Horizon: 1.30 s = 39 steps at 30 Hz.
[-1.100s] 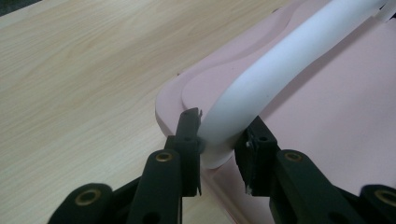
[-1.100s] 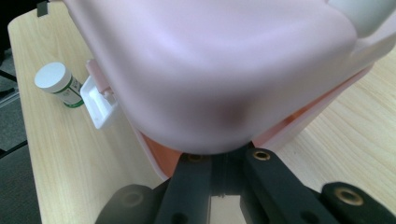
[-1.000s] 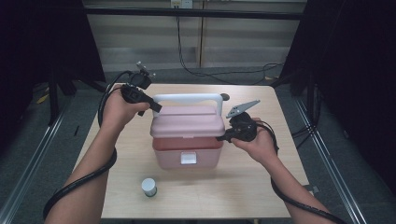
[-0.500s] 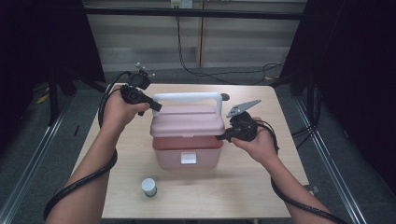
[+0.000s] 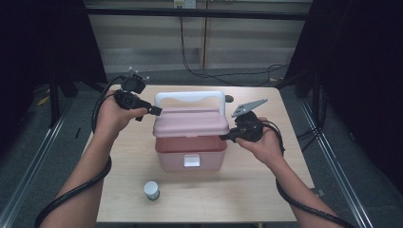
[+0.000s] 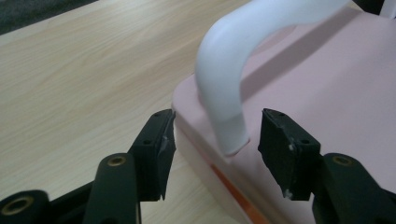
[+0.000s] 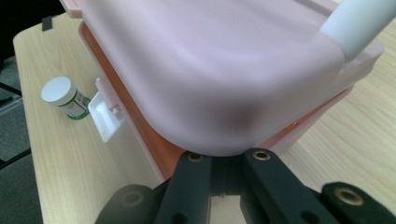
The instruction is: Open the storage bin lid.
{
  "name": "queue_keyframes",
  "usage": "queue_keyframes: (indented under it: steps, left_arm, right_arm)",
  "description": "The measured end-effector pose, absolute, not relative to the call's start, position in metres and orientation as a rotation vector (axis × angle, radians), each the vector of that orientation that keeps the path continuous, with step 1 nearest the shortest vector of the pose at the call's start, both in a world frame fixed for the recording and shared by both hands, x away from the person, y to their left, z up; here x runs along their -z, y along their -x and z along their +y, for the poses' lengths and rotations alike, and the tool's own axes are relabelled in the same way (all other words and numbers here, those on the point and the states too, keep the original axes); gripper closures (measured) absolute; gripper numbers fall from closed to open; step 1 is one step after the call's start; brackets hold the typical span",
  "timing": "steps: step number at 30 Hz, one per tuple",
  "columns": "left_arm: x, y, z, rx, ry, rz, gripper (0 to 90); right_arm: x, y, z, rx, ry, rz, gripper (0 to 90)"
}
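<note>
A pink lidded storage box with a white carrying handle is shown standing at the middle of the light wooden desk, its white front latch turned toward the person. The handle is raised upright above the pink lid. The left gripper is held at the lid's left rear corner, just beside the left foot of the handle; in the left gripper view its jaws are seen parted, one black pad at the lid's edge and the other over the lid, with the foot of the handle between them and a clear gap on each side. These jaws have just been opening, and nothing is pressed by them. The right gripper is set against the right side of the box, just under the lid's rim; in the right gripper view its jaws are seen drawn together, meeting beneath the lid's corner at the orange seam; whether the rim is pinched between them cannot be told. A small white-capped bottle with a green label is seen upright on the desk in front of the box and to its left, well apart from both grippers.
</note>
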<state>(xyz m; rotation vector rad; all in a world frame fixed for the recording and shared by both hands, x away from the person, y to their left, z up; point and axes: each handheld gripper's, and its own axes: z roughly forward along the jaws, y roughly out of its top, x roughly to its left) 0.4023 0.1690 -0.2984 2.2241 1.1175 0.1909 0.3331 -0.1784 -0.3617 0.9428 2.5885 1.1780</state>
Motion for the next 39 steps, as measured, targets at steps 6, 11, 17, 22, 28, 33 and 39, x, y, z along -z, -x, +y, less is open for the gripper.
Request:
queue_keyframes:
  steps: [6,11,17,22,28,33,39]
  left_arm:
    - [0.307,-0.398,0.186,-0.191,-2.215,1.141,43.3]
    - [0.321,-0.394,0.198,-0.176,-2.222,1.152,43.3]
    - [0.337,-0.389,0.199,-0.142,-2.235,1.136,41.7]
    - [0.344,-0.387,0.197,-0.119,-2.236,1.119,40.9]
    - [0.343,-0.383,0.187,-0.111,-2.239,1.075,39.7]
    - [0.342,-0.383,0.184,-0.120,-2.251,1.062,39.4]
    - [0.341,-0.383,0.183,-0.116,-2.233,1.050,38.9]
  right_arm:
    - [0.358,-0.334,-0.178,-1.178,-0.950,2.582,90.0]
    - [0.356,-0.335,-0.178,-1.183,-0.960,2.578,90.0]
    - [0.352,-0.336,-0.178,-1.177,-0.965,2.566,90.0]
    - [0.350,-0.337,-0.178,-1.190,-0.976,2.558,90.0]
    - [0.349,-0.339,-0.179,-1.202,-0.976,2.547,90.0]
    - [0.348,-0.339,-0.179,-1.209,-0.985,2.546,90.0]
    - [0.345,-0.341,-0.179,-1.205,-0.983,2.540,90.0]
